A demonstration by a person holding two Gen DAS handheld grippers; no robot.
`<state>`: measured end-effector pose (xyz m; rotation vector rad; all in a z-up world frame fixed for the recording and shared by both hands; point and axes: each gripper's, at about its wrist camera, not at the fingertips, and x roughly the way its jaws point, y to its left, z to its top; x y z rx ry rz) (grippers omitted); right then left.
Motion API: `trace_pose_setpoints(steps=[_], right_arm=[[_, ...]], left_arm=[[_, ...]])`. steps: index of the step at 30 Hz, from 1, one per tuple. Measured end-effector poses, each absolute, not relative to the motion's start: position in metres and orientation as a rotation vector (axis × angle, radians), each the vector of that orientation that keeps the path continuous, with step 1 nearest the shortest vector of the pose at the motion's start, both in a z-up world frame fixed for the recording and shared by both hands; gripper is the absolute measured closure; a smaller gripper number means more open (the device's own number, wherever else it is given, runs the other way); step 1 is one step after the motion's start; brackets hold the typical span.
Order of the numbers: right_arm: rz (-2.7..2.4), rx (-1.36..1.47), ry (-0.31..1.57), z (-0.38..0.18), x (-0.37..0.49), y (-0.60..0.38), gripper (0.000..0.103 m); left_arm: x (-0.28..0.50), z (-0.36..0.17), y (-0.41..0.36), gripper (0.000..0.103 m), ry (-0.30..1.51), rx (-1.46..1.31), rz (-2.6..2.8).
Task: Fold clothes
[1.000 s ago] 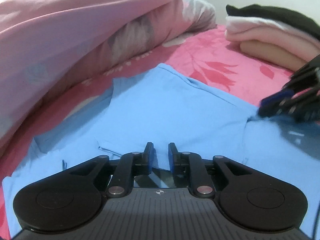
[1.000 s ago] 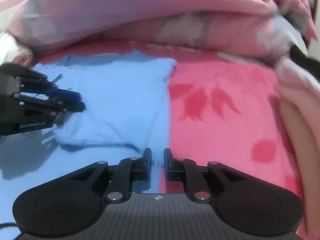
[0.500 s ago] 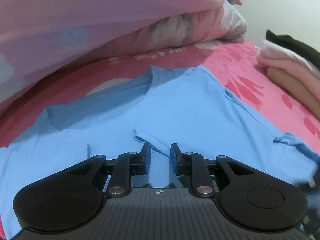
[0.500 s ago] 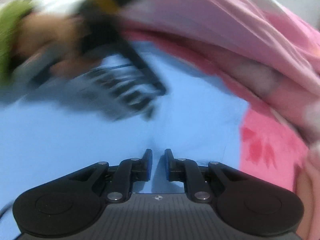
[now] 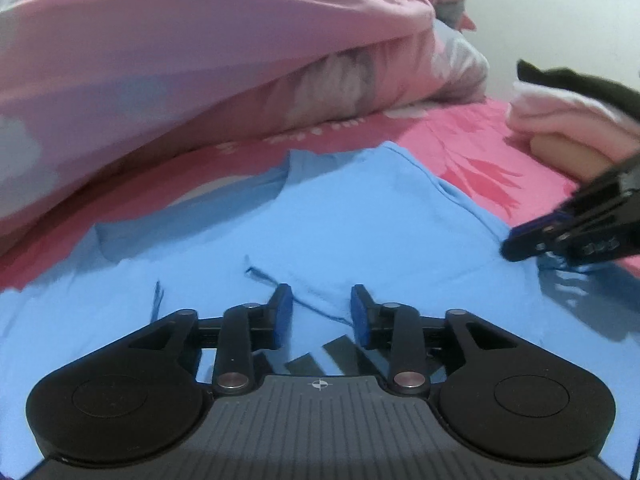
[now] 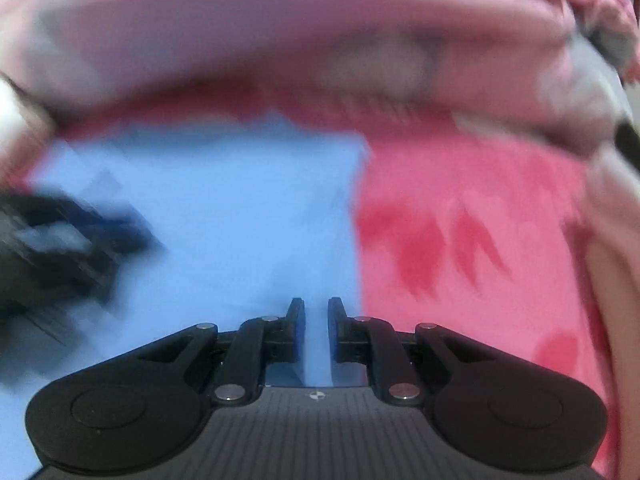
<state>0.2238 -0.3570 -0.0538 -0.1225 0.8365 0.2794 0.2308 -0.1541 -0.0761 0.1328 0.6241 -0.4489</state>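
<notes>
Your left gripper (image 5: 320, 310), fingers wide, sits right at the blue shirt's (image 5: 360, 216) loose hem; your right gripper (image 6: 316, 322), fingers narrow and empty, hovers over the shirt's right edge.

Bedroom: pink bedsheet (image 5: 472, 152), rumpled duvet (image 5: 200, 60).

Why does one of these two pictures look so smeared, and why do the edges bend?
Right wrist view: motion blur smears the blue shirt and pink duvet; only the right gripper stays crisp. Left wrist view: sharper, with shadow stripes beneath the left gripper. Both bend from fisheye lenses.
</notes>
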Motion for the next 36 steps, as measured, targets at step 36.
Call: trace_pose_setpoints(steps=[36], right_arm=[[0.12,0.463,0.91,-0.015,0.34,-0.397,0.066]], left_arm=[[0.241,-0.083,-0.118,0.064,0.64,-0.133,-0.481]])
